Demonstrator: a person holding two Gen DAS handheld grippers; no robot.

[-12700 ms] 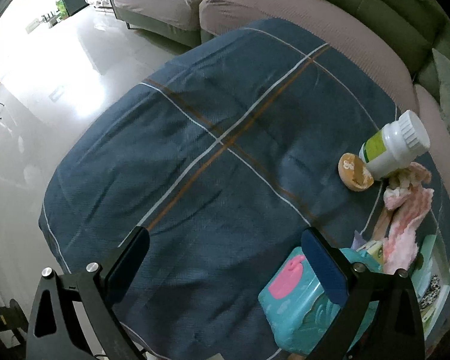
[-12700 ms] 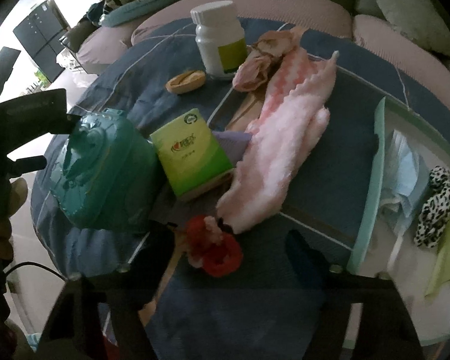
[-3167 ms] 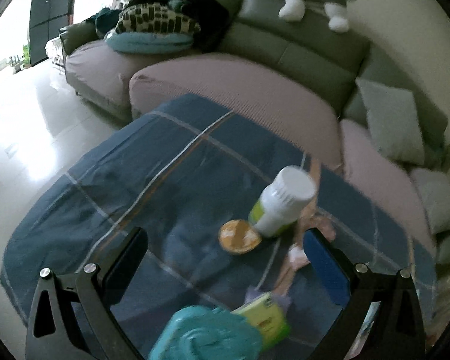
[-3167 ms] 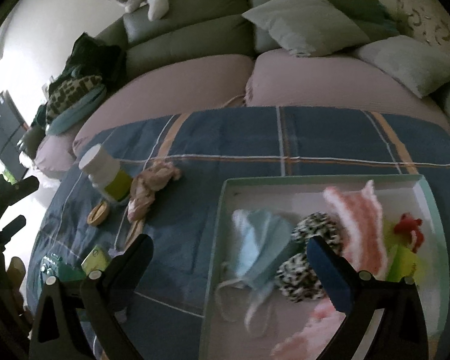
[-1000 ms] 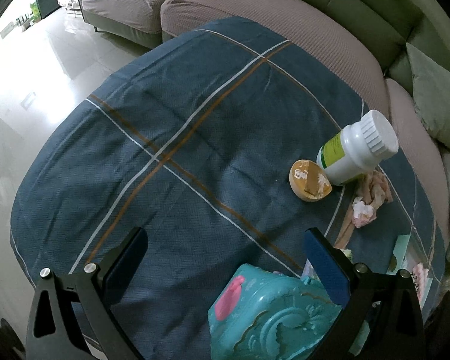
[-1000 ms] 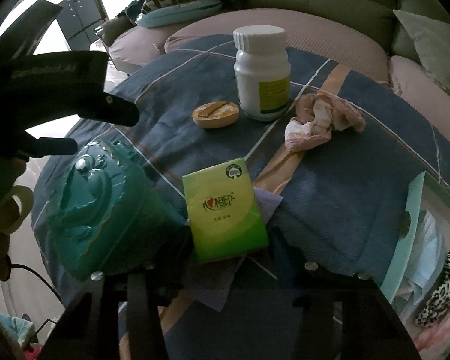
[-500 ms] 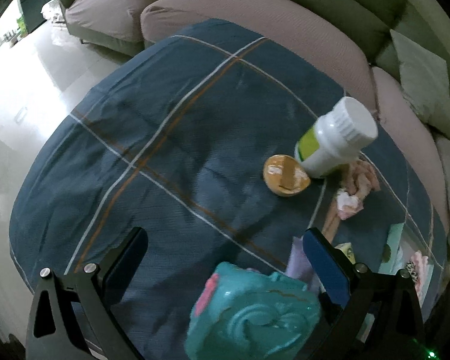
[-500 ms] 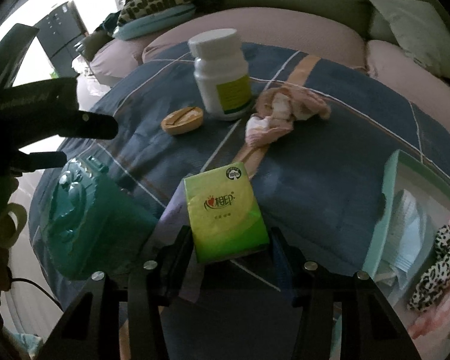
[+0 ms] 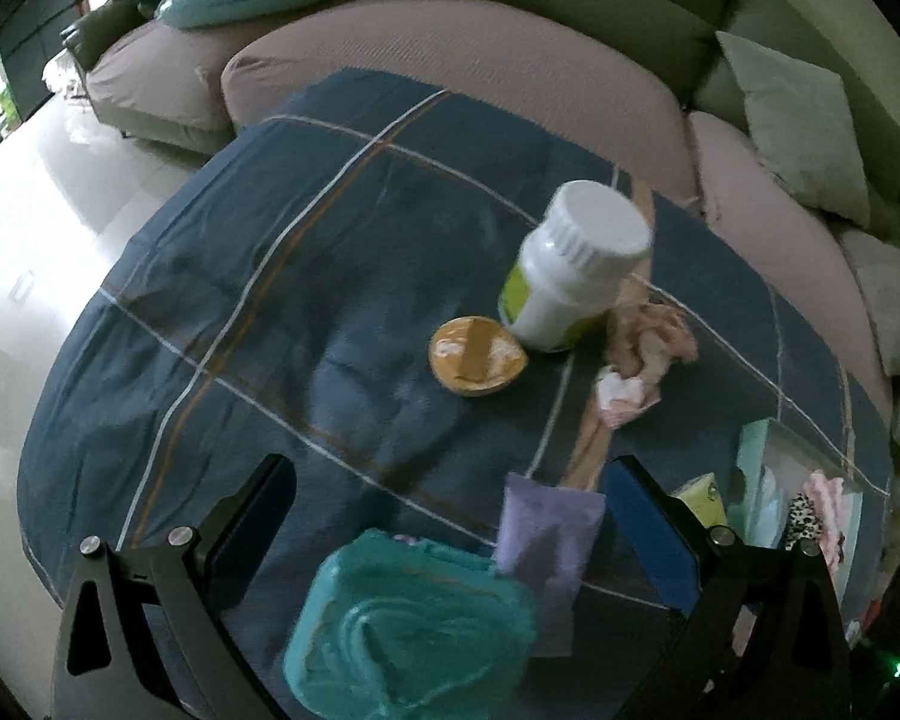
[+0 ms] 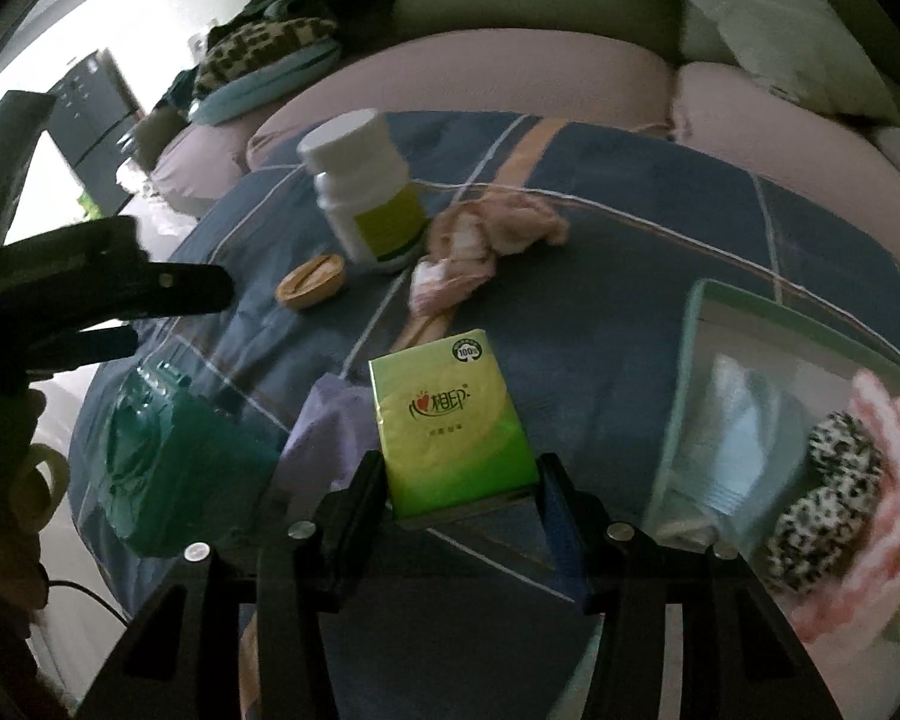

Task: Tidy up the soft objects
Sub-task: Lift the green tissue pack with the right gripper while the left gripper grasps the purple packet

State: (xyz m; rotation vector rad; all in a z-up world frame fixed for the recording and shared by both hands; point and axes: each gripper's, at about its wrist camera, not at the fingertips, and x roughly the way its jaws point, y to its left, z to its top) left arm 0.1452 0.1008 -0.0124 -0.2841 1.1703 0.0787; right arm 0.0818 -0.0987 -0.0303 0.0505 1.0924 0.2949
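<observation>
Clamping the green tissue pack (image 10: 456,420) between its pads, the right tool (image 10: 462,483) grips it — left tool (image 9: 444,510) spread apart, empty.

1 bottle (image 9: 573,267), 1 tissue pk (image 10: 453,426), 2 leopard scrunchies (image 10: 828,483)

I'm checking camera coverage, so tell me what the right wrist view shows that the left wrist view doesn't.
Only the right wrist view shows the right gripper clamped on the green tissue pack. Only the left wrist view shows the left gripper open above the teal case. Both show the white bottle, the round wooden piece, the crumpled pink cloth and the tray.
</observation>
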